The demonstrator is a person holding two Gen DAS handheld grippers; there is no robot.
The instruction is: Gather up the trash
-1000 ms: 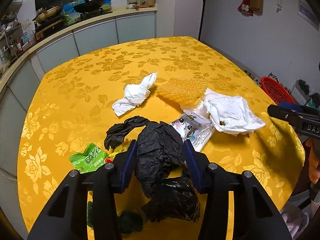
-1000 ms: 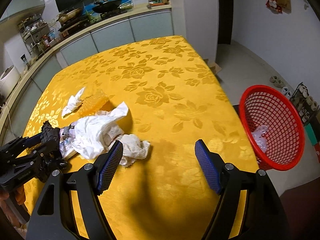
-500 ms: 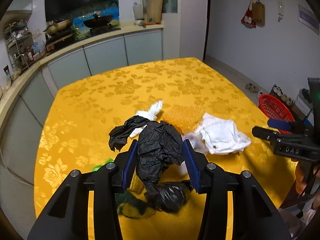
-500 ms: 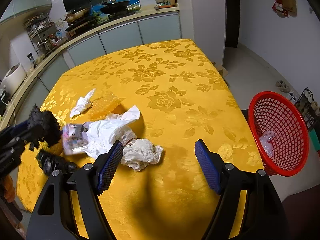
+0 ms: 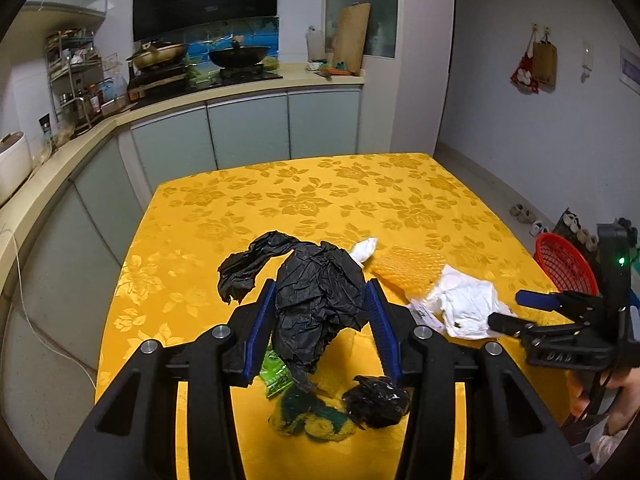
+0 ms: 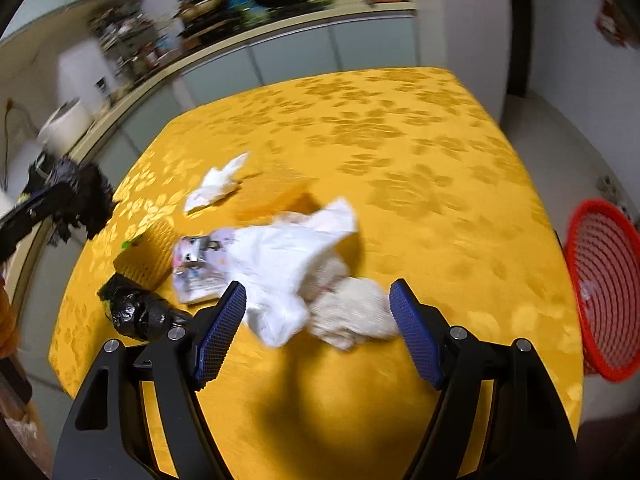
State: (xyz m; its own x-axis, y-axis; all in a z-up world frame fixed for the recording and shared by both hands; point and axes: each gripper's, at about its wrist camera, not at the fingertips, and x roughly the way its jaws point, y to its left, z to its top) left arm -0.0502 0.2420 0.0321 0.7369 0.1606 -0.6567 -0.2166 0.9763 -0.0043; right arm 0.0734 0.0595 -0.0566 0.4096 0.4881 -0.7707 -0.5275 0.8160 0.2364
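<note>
On the left side: left gripper [image 5: 320, 316], its blue pads pinching a crumpled black plastic bag [image 5: 316, 300] that hangs between them, lifted clear of the yellow floral tablecloth [image 5: 320, 196].
Below the held bag: a green snack wrapper [image 5: 274, 372], a green-and-yellow scouring sponge [image 5: 308, 420] and a small knotted glossy black bag [image 5: 376, 400], all lying on the cloth.
Middle of the table: a twisted white tissue [image 6: 218, 184], an orange bubble-wrap sheet [image 5: 408, 272], a printed packet [image 6: 196, 268] and a crumpled white plastic bag [image 6: 288, 260], clustered together.
Near edge, right of centre: right gripper [image 6: 318, 334], jaws spread wide, nothing pinched; a wadded off-white paper towel [image 6: 352, 312] lies between its blue pads, beside the white bag.
Far right, on the floor: a red mesh plastic basket [image 6: 604, 292], just beside the table's edge, well apart from the held black bag.
</note>
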